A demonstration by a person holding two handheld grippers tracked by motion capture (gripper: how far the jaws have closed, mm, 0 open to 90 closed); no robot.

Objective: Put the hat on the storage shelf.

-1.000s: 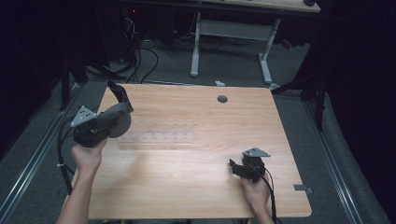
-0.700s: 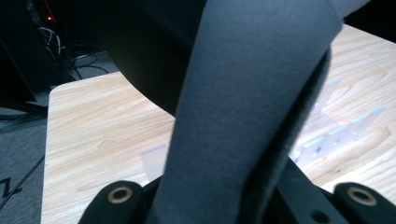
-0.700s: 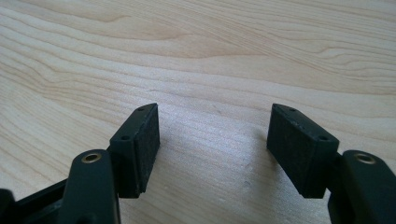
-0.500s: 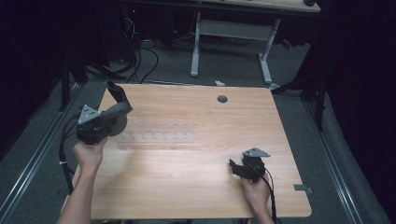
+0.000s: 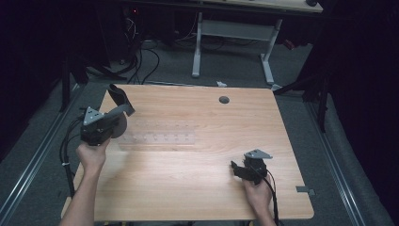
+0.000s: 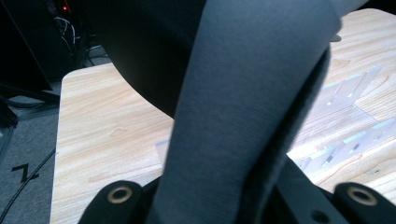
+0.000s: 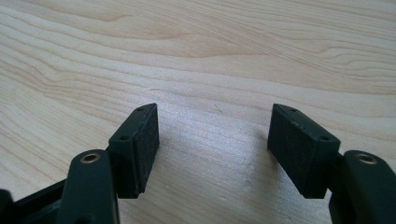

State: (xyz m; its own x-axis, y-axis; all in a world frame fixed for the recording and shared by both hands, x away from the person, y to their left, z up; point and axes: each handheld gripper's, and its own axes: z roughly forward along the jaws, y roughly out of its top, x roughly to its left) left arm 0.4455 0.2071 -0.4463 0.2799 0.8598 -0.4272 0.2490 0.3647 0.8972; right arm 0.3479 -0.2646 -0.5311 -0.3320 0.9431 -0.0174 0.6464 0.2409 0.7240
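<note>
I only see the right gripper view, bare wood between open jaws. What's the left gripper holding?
Observer: The left gripper is shut on a dark grey bendy sheet.
Operator: Anything on the table near it?
Observer: A clear slotted rack lies flat on the table, right beside that gripper.
Operator: Where's my right gripper relative to the rack?
Observer: The right gripper sits nearer the person and further right, apart from the rack.

Dim lab: wooden table (image 5: 197, 188), cables (image 5: 141, 56), desk frame (image 5: 233, 33)
</note>
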